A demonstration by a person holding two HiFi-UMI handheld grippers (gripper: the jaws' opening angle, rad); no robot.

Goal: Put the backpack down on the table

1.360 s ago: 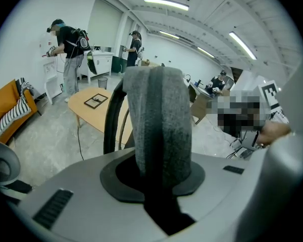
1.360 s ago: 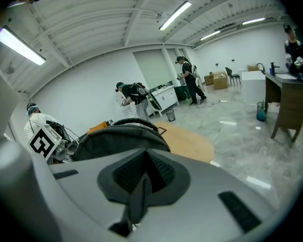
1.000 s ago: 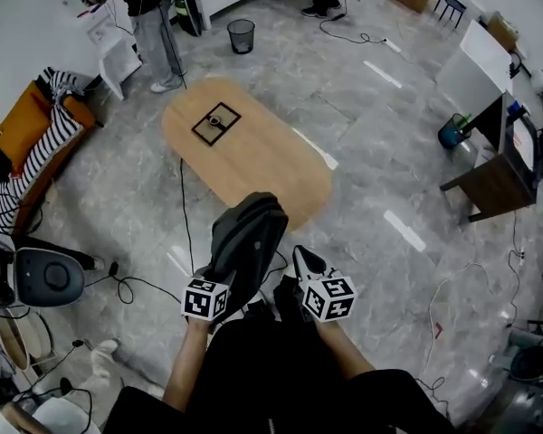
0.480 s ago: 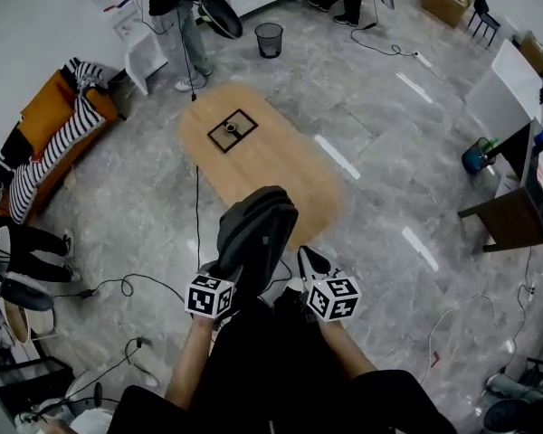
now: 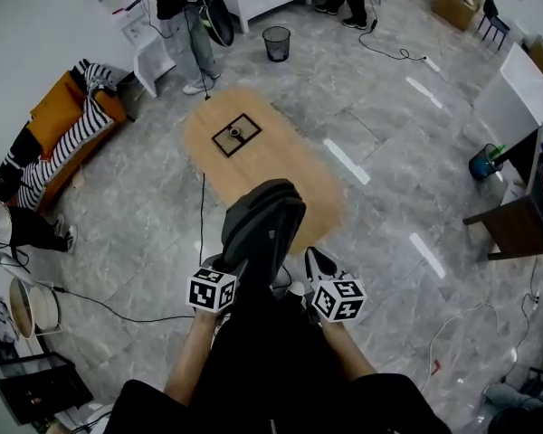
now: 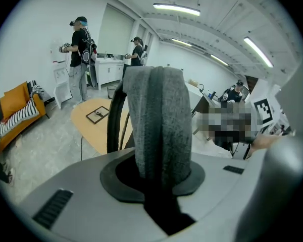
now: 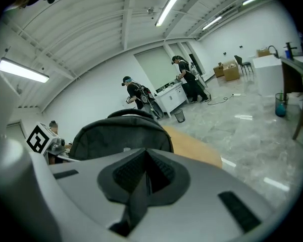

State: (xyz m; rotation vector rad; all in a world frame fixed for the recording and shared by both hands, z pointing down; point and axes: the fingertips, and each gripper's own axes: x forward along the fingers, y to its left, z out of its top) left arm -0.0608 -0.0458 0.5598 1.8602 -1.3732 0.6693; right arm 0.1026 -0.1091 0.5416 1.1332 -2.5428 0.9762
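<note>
Item under inspection: grey backpack (image 5: 258, 229). It is off the counter (image 5: 281, 165), held up in front of the person. From the head view its far end overlaps the near end of the oval wooden top. Whether it touches the wood cannot be confirmed from that view. The right gripper view shows the counter surface beyond and below the bag.

Left claw (image 6: 159, 170): clamped on a padded grey strap (image 6: 159, 120) of the backpack. The strap fills the gap between the jaws and runs on away from them. A black loop of the bag stands just beside the strap on its left. The claw's marker cube (image 5: 211, 290) sits at the near left corner of the bag.

Right claw (image 7: 143, 171): jaws together, pads meeting. Nothing can be made out between them. It sits just beside the backpack on the right. The bag's rounded dark body and top handle lie directly ahead of its tips. No contact with the bag can be confirmed.

Counter: bare apart from a black-framed square (image 5: 236, 135) near its far end, with a small object inside that is too small to identify.

Surroundings: grey marbled floor (image 5: 398, 179). A black cable (image 5: 202, 215) runs along it by the counter's left edge. A mesh waste bin (image 5: 276, 42) stands beyond the far end. An orange sofa (image 5: 54, 116) with a striped blanket (image 5: 59, 147) is at the left wall. Another person (image 5: 185, 16) stands near the bin.
</note>
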